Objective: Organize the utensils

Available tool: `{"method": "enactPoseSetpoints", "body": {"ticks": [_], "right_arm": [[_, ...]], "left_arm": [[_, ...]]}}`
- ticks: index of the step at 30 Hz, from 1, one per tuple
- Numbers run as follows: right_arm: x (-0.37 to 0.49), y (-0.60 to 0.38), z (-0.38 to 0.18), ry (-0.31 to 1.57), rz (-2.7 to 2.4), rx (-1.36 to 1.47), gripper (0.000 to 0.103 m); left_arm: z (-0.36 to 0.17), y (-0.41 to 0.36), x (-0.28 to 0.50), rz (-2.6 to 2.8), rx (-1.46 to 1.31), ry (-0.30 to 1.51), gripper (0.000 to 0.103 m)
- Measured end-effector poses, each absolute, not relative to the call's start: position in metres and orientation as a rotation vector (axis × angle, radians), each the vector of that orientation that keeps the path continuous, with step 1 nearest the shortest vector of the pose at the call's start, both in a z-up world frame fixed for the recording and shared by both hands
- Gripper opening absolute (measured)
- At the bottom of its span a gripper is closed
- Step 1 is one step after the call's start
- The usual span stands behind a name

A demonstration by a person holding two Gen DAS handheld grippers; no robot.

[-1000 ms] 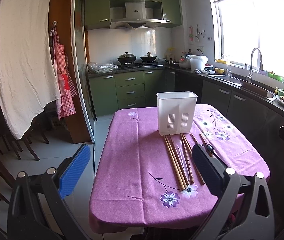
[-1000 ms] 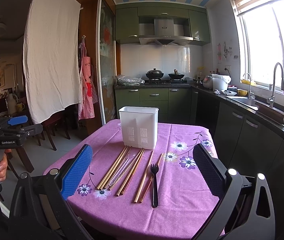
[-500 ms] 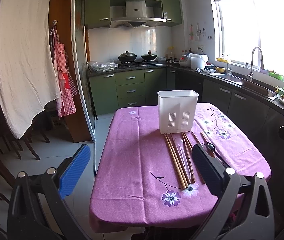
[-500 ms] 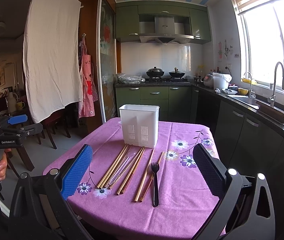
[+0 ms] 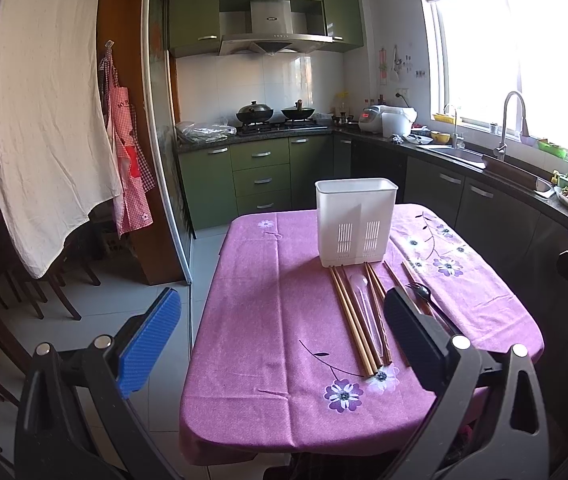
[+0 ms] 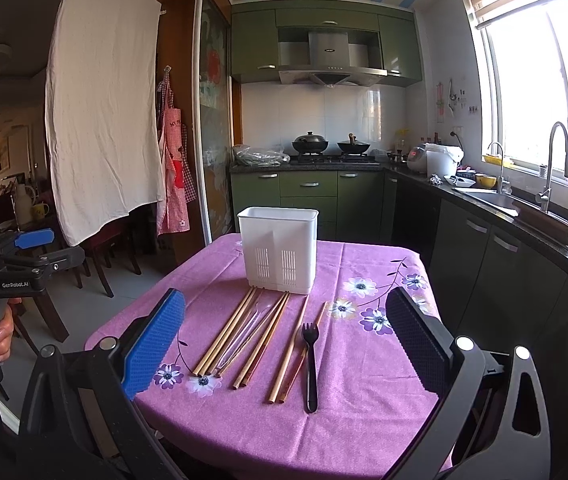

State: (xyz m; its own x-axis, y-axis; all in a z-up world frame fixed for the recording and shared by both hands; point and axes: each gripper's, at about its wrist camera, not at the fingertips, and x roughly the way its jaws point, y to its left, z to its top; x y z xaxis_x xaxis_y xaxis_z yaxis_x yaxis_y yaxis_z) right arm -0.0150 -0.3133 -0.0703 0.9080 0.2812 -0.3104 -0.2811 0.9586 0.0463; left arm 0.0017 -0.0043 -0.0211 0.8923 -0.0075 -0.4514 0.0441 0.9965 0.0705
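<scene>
A white slotted utensil holder (image 6: 278, 250) (image 5: 356, 222) stands upright on the purple flowered tablecloth (image 6: 364, 408). In front of it lie several wooden chopsticks (image 6: 226, 330) (image 5: 354, 316), a clear plastic utensil (image 6: 244, 330) among them, and a black fork (image 6: 310, 364). My right gripper (image 6: 284, 350) hovers open above the near ends of the chopsticks, holding nothing. My left gripper (image 5: 284, 338) is open over the table's left part, its right finger hiding part of the black fork (image 5: 422, 292). The left gripper (image 6: 24, 248) also shows at the left edge of the right wrist view, held by a hand.
Green cabinets and a stove with two pans (image 6: 330, 146) stand behind the table. A dark counter with sink and tap (image 6: 552, 172) runs along the right. A white cloth (image 6: 104, 128), aprons and chairs (image 6: 108, 256) are at the left, over tiled floor (image 5: 96, 320).
Both grippers have drifted slightly forward and up, so the holder and utensils sit a little lower in both views. Nothing on the table has moved.
</scene>
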Motion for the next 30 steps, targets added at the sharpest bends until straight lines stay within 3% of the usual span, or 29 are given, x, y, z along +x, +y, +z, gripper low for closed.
{"method": "enactPoseSetpoints", "body": {"ticks": [23, 30], "right_arm": [[-0.006, -0.312, -0.075, 0.345, 0.292, 0.0, 0.099], [0.039, -0.315, -0.082, 0.467, 0.256, -0.054, 0.099]], "left_arm": [[-0.028, -0.001, 0.007, -0.03, 0.086, 0.489, 0.096], [-0.048, -0.019, 0.069, -0.096, 0.112, 0.657, 0.096]]}}
